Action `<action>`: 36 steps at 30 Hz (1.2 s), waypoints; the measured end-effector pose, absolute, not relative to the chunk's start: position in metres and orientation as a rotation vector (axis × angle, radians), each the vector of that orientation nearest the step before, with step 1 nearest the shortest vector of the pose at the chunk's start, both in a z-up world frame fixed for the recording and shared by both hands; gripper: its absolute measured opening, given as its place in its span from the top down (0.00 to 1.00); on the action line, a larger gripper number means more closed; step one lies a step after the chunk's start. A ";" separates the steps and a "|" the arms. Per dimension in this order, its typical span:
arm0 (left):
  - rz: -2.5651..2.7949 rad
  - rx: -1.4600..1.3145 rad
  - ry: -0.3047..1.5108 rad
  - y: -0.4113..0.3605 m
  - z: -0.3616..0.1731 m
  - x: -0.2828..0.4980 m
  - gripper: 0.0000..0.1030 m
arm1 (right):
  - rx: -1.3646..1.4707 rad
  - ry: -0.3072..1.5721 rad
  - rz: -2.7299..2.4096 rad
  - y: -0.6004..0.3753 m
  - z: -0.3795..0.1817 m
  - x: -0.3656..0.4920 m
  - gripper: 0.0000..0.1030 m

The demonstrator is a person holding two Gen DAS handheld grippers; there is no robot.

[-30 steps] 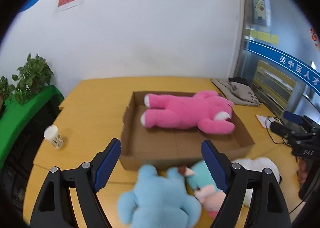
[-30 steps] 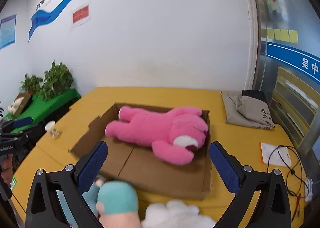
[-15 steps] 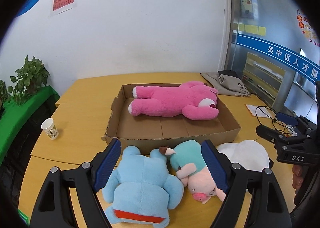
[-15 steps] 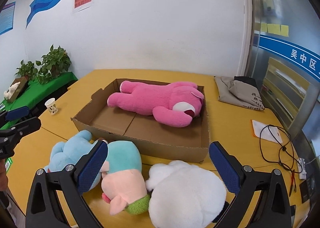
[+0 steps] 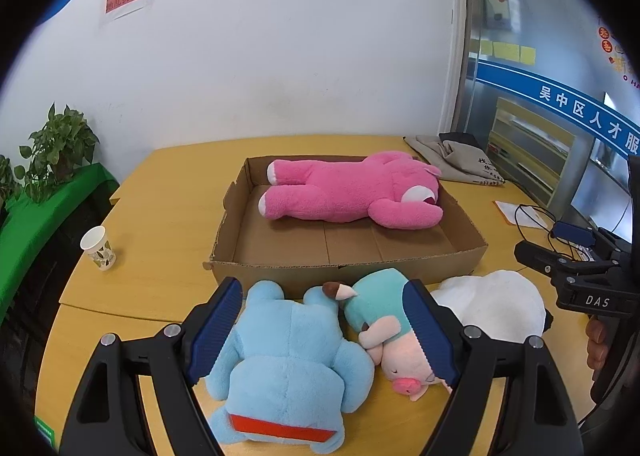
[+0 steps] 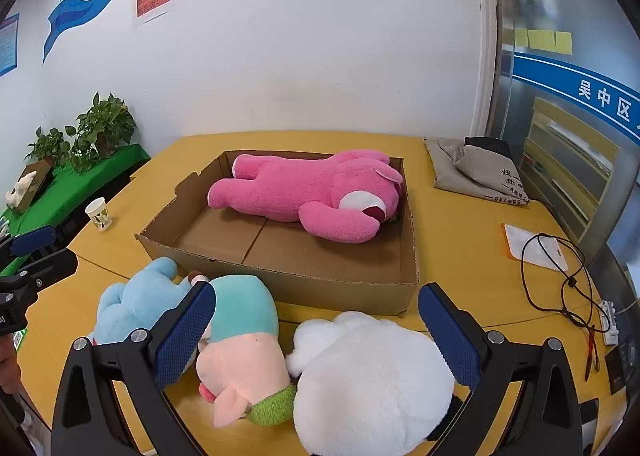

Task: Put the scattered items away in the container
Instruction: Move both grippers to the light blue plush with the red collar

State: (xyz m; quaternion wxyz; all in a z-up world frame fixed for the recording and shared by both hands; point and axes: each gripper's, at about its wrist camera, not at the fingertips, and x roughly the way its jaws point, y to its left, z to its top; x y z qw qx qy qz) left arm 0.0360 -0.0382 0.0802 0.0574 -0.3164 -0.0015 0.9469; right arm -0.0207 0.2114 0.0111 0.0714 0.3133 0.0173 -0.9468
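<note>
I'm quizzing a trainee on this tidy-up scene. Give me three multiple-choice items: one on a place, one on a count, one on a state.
1. Where is the pink toy?
A. in the box
B. on the table beside the cup
C. in a gripper

2. How many toys lie outside the box?
A. one
B. two
C. three

3. How are the left gripper jaws?
A. shut on the blue toy
B. open
C. shut on nothing

Answers: 1 A, it lies on the box floor. 2 C, the blue toy, the pig and the white toy lie in front of the box. 3 B, the pads stand wide apart.
</note>
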 end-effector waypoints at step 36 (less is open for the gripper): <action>2.451 -1.393 -0.234 -0.107 -0.060 -0.007 0.16 | 0.934 0.337 -2.159 0.018 -0.105 0.021 0.00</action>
